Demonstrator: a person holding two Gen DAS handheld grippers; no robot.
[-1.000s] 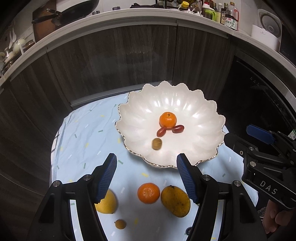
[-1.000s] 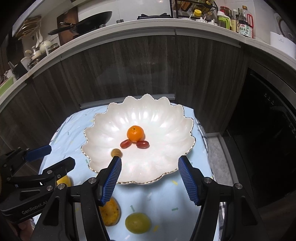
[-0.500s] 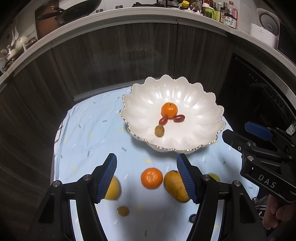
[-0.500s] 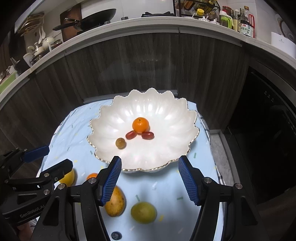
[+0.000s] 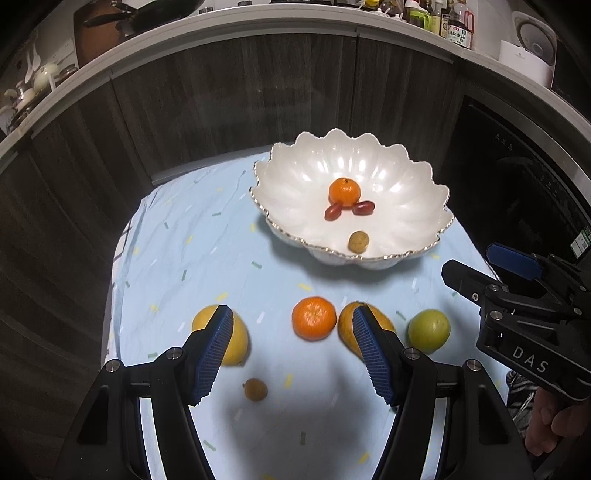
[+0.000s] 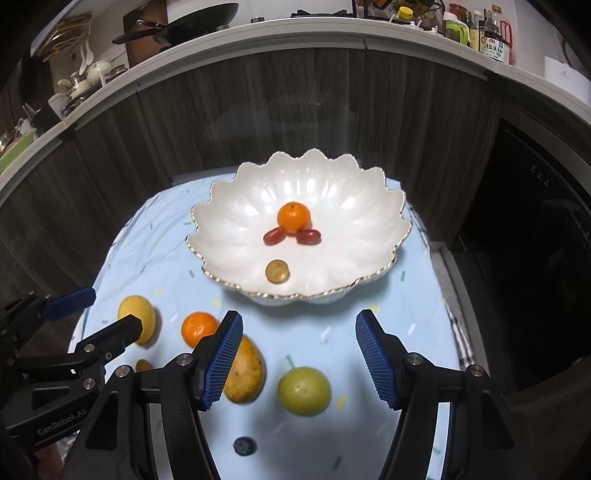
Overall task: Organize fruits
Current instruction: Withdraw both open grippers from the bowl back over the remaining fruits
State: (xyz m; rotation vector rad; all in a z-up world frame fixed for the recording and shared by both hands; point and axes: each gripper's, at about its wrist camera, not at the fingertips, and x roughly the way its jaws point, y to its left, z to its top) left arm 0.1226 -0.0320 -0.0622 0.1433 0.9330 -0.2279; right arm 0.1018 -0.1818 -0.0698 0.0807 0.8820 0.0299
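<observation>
A white scalloped bowl [image 5: 406,177] [image 6: 240,206] holds a tangerine [image 5: 344,191] [image 6: 293,217], two red grapes [image 5: 364,207] [image 6: 308,236] and a small brown longan [image 5: 358,242] [image 6: 277,271]. On the blue cloth in front lie a lemon [image 5: 236,336] [image 6: 137,317], a second tangerine [image 5: 314,318] [image 6: 197,326], a mango [image 5: 347,325] [image 6: 245,376], a green fruit [image 5: 429,331] [image 6: 304,390], a small longan [image 5: 256,388] and a blueberry [image 6: 244,445]. My left gripper [image 5: 291,354] hangs open above the tangerine, empty. My right gripper [image 6: 299,358] hangs open above the green fruit, empty.
The small table with its blue confetti cloth [image 5: 184,251] stands against dark wood cabinets [image 5: 240,103]. A counter above them carries a pan [image 6: 192,27], bottles [image 6: 491,37] and utensils. A dark appliance front [image 6: 535,240] is at the right. A hand [image 5: 554,424] holds the right gripper.
Both grippers have drawn back from the bowl toward the near side of the table, bringing the loose fruits, the green fruit and the blueberry into view. Jaws keep the same width.
</observation>
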